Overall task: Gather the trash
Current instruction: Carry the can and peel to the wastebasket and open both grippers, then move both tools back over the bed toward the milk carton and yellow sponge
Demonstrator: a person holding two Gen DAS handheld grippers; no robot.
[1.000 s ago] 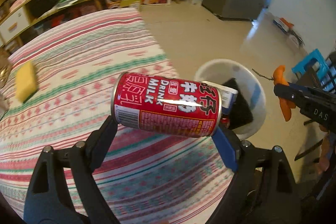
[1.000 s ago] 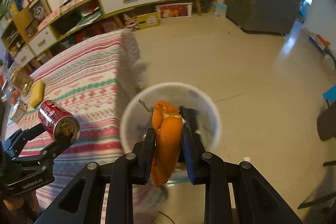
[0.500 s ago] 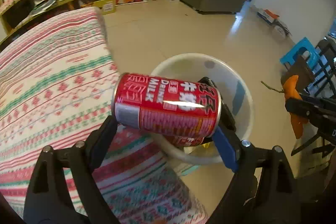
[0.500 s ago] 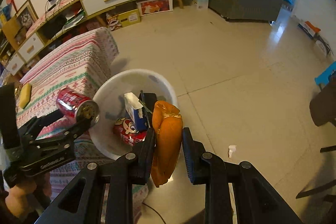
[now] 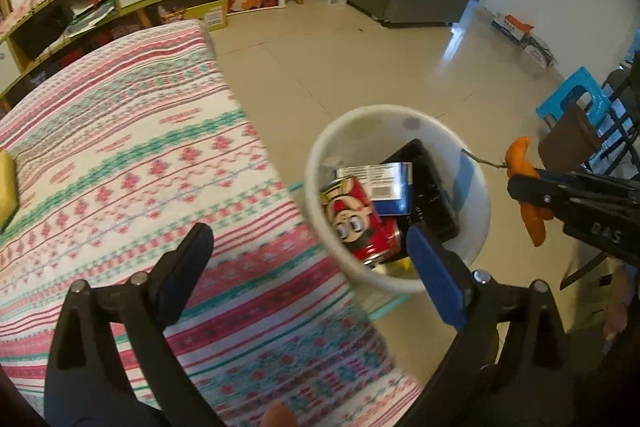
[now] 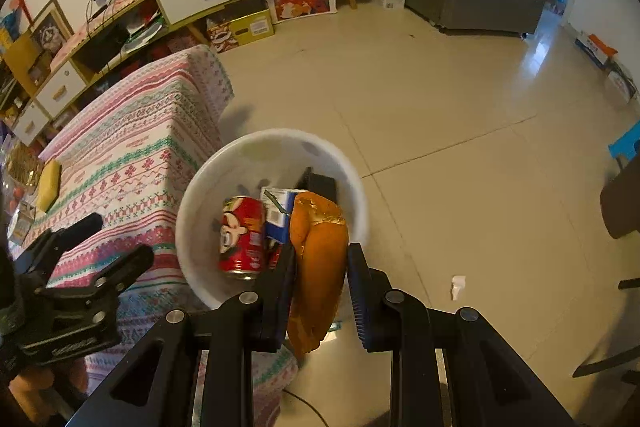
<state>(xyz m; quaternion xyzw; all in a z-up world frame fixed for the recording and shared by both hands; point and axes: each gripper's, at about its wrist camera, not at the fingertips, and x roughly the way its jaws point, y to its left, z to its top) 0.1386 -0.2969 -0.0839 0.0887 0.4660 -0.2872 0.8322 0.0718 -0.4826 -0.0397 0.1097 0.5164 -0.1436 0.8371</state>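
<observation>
A white trash bin (image 5: pixel 476 163) stands on the floor beside the table; it also shows in the right wrist view (image 6: pixel 200 195). Red milk cans (image 5: pixel 356 223) (image 6: pixel 240 235), a blue-white carton (image 5: pixel 380 183) and a black item (image 5: pixel 432 195) lie inside it. My left gripper (image 5: pixel 316 255) is open and empty above the table edge next to the bin. My right gripper (image 6: pixel 320 267) is shut on an orange peel (image 6: pixel 320 267) and holds it over the bin's near rim; the peel also shows in the left wrist view (image 5: pixel 528 187).
The table has a striped pink, white and green cloth (image 5: pixel 120 167). A yellow sponge (image 6: pixel 50 183) lies at its left. A blue stool (image 5: pixel 572 99) and dark chair stand to the right. A scrap of white paper (image 6: pixel 458 285) lies on the floor tiles.
My left gripper has opened and let go of the red milk can, which now lies in the bin. My right gripper has carried the orange peel over the bin's near rim.
</observation>
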